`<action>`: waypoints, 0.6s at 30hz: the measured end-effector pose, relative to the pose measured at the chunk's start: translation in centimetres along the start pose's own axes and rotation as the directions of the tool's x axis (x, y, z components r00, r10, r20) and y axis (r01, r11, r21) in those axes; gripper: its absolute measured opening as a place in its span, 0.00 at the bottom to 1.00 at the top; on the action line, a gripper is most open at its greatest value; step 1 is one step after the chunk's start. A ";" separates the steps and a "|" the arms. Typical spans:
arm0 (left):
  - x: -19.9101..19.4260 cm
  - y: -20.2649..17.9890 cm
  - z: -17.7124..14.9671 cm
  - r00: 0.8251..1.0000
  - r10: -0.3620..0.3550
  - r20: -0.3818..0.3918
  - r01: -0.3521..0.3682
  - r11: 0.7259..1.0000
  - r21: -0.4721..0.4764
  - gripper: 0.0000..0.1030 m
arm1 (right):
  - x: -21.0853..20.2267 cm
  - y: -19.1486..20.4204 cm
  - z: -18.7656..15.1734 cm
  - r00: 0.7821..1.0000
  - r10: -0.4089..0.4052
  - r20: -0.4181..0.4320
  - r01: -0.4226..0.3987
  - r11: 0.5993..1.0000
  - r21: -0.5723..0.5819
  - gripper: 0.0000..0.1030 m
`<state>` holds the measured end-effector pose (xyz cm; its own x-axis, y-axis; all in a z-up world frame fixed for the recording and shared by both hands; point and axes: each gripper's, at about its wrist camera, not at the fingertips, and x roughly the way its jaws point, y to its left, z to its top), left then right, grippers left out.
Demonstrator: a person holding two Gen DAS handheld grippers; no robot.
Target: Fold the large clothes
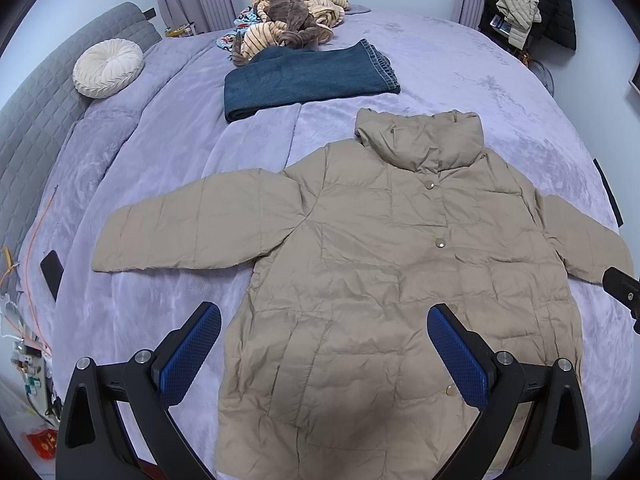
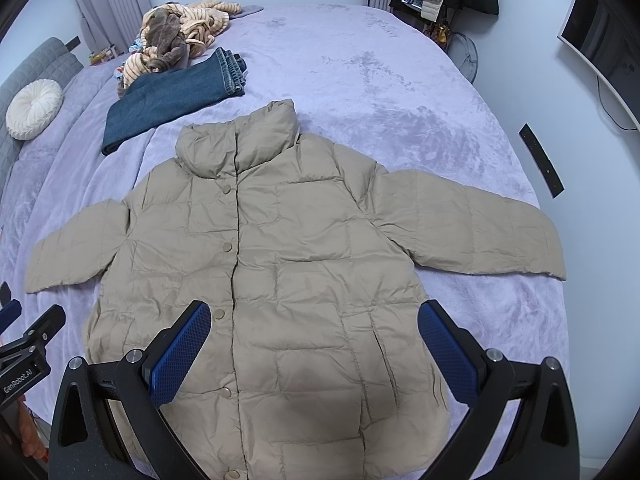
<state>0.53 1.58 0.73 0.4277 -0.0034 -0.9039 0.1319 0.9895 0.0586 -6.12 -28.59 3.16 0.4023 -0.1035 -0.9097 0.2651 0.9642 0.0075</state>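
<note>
Nearest the lens in the left wrist view: left gripper (image 1: 324, 336), black arms with blue textured pads (image 1: 192, 354), spread wide, gripping nothing, hovering over the hem end of a beige quilted puffer jacket (image 1: 368, 280). Left pad over bare blanket just beside the jacket's side edge; right pad over the jacket body near the lowest snap button. Same pose for the right gripper (image 2: 314, 332) in the right wrist view: blue pads (image 2: 182, 354) far apart, empty, poised above the lower front panel, pointing toward the collar. Tip of the right gripper visible at 3 o'clock in the left view; part of the left gripper at 8 o'clock in the right view.

Jacket spread flat, front up, snaps closed down the placket, on a lavender plush blanket (image 1: 460, 80) covering the bed. Long axis from hem at 6 o'clock to stand-up collar at 12 o'clock. Sleeves stretched outward toward 9 and 3 o'clock, angled slightly down.

Beyond the collar, toward 11 o'clock: folded dark blue denim jeans (image 1: 304, 80), apart from the jacket. Farther, a heap of tan and brown striped fabric (image 1: 292, 16). At 10 o'clock, a round cream pleated cushion (image 1: 108, 68) against a grey quilted headboard (image 1: 44, 92). At 9 o'clock, a black phone (image 1: 52, 274) on the blanket. At 3 o'clock in the right view, a slim black remote (image 2: 541, 160) near the bed edge. At 1 o'clock, hanging coats (image 1: 532, 12).
</note>
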 end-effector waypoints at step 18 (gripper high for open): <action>0.2 0.3 0.0 1.000 -0.003 0.000 0.003 1.000 -0.006 1.00 | 0.0 0.1 0.1 1.000 0.000 -0.001 0.000 1.000 -0.006 1.00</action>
<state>0.62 1.90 0.55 0.4271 -0.0061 -0.9042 0.1276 0.9904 0.0536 -5.99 -28.48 3.18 0.4013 -0.1031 -0.9101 0.2601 0.9656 0.0053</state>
